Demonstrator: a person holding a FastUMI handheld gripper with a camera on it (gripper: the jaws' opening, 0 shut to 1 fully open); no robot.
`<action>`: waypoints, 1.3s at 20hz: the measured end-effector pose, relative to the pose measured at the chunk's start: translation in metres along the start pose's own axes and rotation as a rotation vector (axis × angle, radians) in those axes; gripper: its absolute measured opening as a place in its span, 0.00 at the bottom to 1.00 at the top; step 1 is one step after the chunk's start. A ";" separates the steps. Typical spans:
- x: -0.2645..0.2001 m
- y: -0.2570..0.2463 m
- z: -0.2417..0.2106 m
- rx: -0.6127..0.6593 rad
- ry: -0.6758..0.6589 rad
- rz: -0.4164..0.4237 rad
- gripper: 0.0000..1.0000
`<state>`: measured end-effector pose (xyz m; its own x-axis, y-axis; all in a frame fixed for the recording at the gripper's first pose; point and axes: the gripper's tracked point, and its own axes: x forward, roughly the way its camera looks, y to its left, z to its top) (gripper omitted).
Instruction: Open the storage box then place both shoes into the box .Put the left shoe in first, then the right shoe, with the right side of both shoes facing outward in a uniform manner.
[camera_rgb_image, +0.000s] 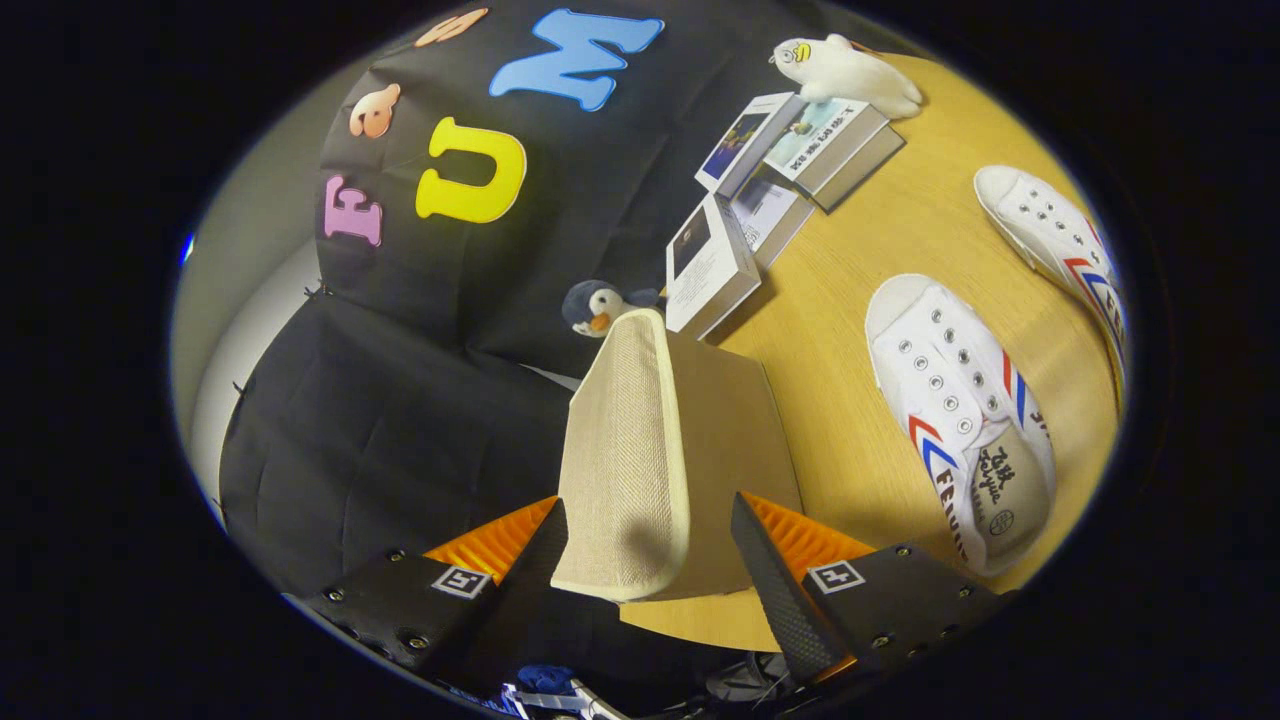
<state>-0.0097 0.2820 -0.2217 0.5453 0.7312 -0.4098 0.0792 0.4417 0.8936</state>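
Fingers: spread wide (645, 560), nothing gripped.
Beige woven-fabric storage box lid (625, 450): seen raised between the fingers.
White lace-up canvas shoes (955, 410): laid beyond, on the wooden table (850, 300).

Your hand-held gripper (650, 545) has its fingers spread either side of the storage box's raised lid (625, 460), not pressing it. On the table (850, 300), the two shoes (960, 420) (1060, 240) lie right of the box, the books (770, 190) beyond it, and a plush penguin (597, 306) just behind the lid.
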 end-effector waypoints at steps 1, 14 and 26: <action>0.002 0.001 -0.003 0.014 0.009 0.008 0.99; 0.002 0.017 -0.007 0.025 0.037 0.032 0.05; -0.003 0.141 -0.002 -0.126 0.047 0.171 0.05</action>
<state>-0.0017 0.3431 -0.0944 0.5019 0.8233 -0.2650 -0.1180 0.3687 0.9220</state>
